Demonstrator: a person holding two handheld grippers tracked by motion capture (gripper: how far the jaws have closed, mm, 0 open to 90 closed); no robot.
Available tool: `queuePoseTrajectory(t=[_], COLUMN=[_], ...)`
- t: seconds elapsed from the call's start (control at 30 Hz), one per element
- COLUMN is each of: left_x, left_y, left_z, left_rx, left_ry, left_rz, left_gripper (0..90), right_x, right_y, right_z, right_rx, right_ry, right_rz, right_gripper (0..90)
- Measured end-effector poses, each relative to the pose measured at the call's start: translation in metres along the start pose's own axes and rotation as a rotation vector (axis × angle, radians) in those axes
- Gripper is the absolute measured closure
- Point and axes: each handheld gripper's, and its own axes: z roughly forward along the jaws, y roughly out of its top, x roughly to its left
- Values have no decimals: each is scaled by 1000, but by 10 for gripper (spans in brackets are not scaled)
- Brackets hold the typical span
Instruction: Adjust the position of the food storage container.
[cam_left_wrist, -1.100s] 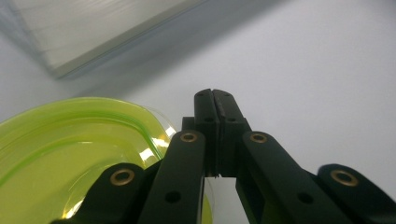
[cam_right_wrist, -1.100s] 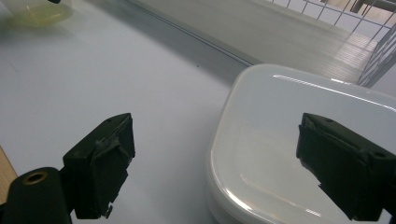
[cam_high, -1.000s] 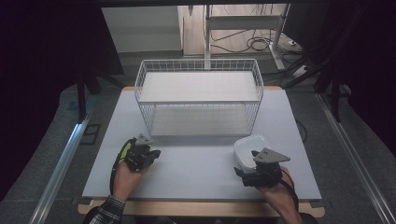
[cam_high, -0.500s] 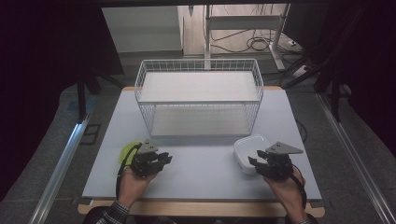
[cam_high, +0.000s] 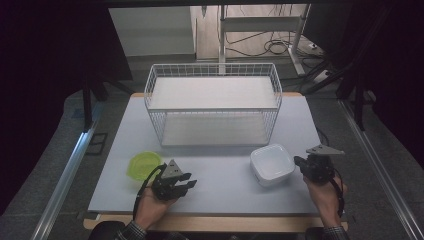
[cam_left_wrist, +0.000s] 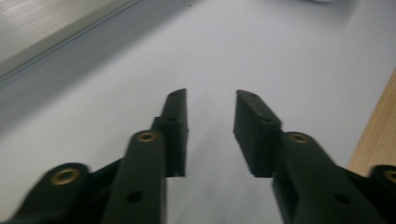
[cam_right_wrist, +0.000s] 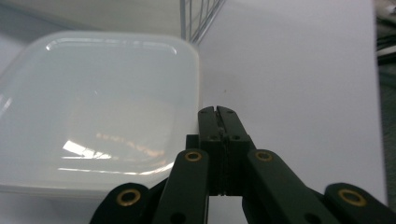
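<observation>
Our left gripper (cam_high: 186, 184) has just been opening its jaws, nothing between them, beside the green bowl (cam_high: 144, 164). Our right gripper (cam_high: 298, 161), jaws just closed empty, sits beside the white dish (cam_high: 271, 164) on the tabletop (cam_high: 225, 175).

The high view is dim and soft, its edges from nine through twelve to three o'clock sunk in near-black, while the table (cam_high: 220, 175) and wire basket (cam_high: 214, 107) catch pale overhead light. In the left gripper view the near black links blur at six o'clock. In the right gripper view glare streaks the white dish (cam_right_wrist: 93, 107) toward seven o'clock; the surface at three o'clock washes out.
</observation>
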Motion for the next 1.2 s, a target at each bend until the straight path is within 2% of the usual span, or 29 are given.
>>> queuePoseTrajectory(t=[0.03, 0.17, 0.2, 0.27, 0.37, 0.43, 0.47, 0.5, 0.53, 0.57, 0.63, 0.7, 0.73, 0.77, 0.83, 0.87, 0.9, 1.03, 1.2], left_x=[0, 1, 3, 4, 6, 8, 9, 9, 10, 11, 13, 15, 17, 17, 19, 19, 20, 19, 16], left_y=[0, 0, 1, 1, 1, 1, 1, 1, 1, 2, 3, 4, 7, 7, 12, 15, 17, 26, 27], left_z=[0, 2, 2, 2, 3, 3, 3, 3, 3, 3, 5, 8, 13, 13, 18, 20, 22, 32, 42], left_rx=[4, 6, 5, 4, 1, 0, -3, -3, -5, -7, -9, -9, -10, -10, -17, -22, -28, -27, -3], left_ry=[-4, -16, -17, -19, -19, -19, -17, -17, -17, -16, -17, -20, -31, -31, -33, -37, -43, -50, -53], left_rz=[2, -12, -23, -30, -46, -54, -62, -62, -65, -69, -78, -90, -102, -102, -112, -116, -121, -121, -123], left_gripper=[669, 759, 796, 809, 839, 850, 863, 868, 873, 873, 883, 887, 893, 895, 896, 897, 897, 897, 897], right_x=[0, -2, -2, -1, 6, 13, 20, 20, 28, 28, 35, 36, 32, 32, 28, 29, 29, 44, 68], right_y=[0, 0, 0, 0, 2, 3, 4, 4, 5, 5, 7, 10, 13, 13, 15, 18, 18, 22, 25], right_z=[0, 4, 5, 6, 7, 9, 11, 11, 13, 13, 15, 18, 25, 25, 35, 45, 45, 50, 53], right_rx=[0, 8, 7, 6, 11, 16, 26, 26, 32, 32, 33, 35, 40, 40, 67, 84, 84, 97, 118], right_ry=[0, 16, 43, 61, 88, 116, 148, 148, 180, 180, 214, 205, 205, 205, 210, 228, 228, 248, 273], right_rz=[0, 3, 15, 17, -4, -13, -28, -28, -49, -49, -74, -78, -49, -49, -31, -37, -37, -64, -110], right_gripper=[898, 900, 900, 900, 900, 899, 899, 899, 899, 899, 899, 898, 897, 897, 897, 898, 898, 898, 898])
